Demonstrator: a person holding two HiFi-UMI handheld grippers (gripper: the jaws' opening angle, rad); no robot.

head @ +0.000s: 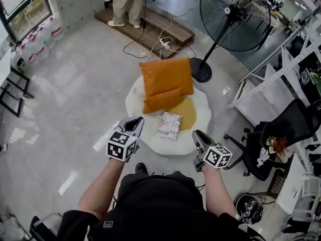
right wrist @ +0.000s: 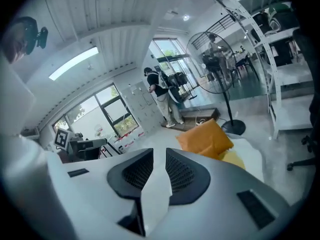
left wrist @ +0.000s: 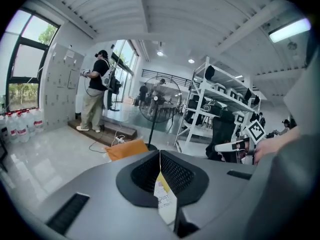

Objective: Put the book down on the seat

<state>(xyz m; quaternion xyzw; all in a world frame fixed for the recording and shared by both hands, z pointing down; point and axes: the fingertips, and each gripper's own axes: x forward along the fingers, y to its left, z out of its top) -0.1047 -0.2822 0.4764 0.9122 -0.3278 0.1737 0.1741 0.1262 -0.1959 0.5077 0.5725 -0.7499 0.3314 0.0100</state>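
closest in, the person's two forearms reach out over the pale floor (head: pixel 75 94). the left gripper (head: pixel 137 120) has its jaws pressed together with nothing in them. the right gripper (head: pixel 198 134) has its jaws a narrow slit apart, also empty. both hang above the near rim of the seat (head: pixel 134 100), a low white cushion shaped like a fried egg, and neither touches anything.

the book (head: pixel 169 125) lies flat on the seat between the two grippers and a little beyond them. its far corner lies over the edge of the yellow yolk (head: pixel 186 112). just behind it an orange pillow (head: pixel 165 84) rests on the seat. to the right stands a black office chair (head: pixel 281 134). further off is a big standing fan (head: pixel 234 16), then a cable (head: pixel 150 44) trailing to a wooden step (head: pixel 168 26) where another person (head: pixel 128 4) stands.
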